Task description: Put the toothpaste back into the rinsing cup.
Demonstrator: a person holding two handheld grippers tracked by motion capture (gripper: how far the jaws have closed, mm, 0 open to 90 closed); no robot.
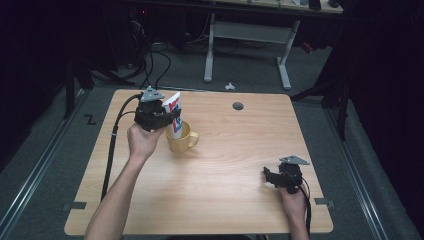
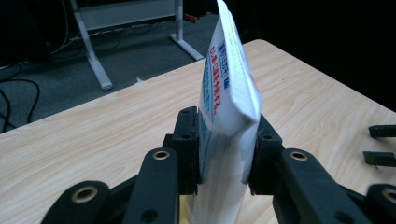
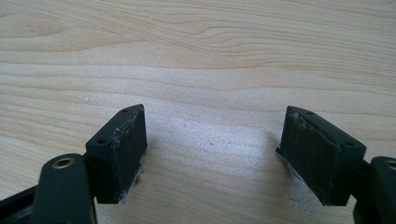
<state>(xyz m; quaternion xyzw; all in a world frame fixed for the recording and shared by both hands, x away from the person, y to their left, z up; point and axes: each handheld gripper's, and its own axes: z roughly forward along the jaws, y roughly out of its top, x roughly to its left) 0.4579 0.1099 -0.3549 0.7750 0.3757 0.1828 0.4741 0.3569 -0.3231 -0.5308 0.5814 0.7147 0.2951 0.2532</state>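
Observation:
A white toothpaste tube [image 1: 174,111] with red and blue print stands tilted, its lower end inside a yellow mug [image 1: 181,138] on the wooden table [image 1: 225,200]. My left gripper [image 1: 172,118] is shut on the tube just above the mug's rim. In the left gripper view both pads squeeze the tube [image 2: 227,98] at its middle, and its flat crimped end points up. My right gripper [image 1: 266,176] rests near the table's front right, open, with bare wood between its pads [image 3: 123,144].
A round cable hole [image 1: 238,106] sits near the table's far edge. Behind the table stand a desk frame [image 1: 250,35] and floor cables [image 1: 155,60]. The right gripper's jaw tips [image 2: 380,144] show at the right edge of the left gripper view.

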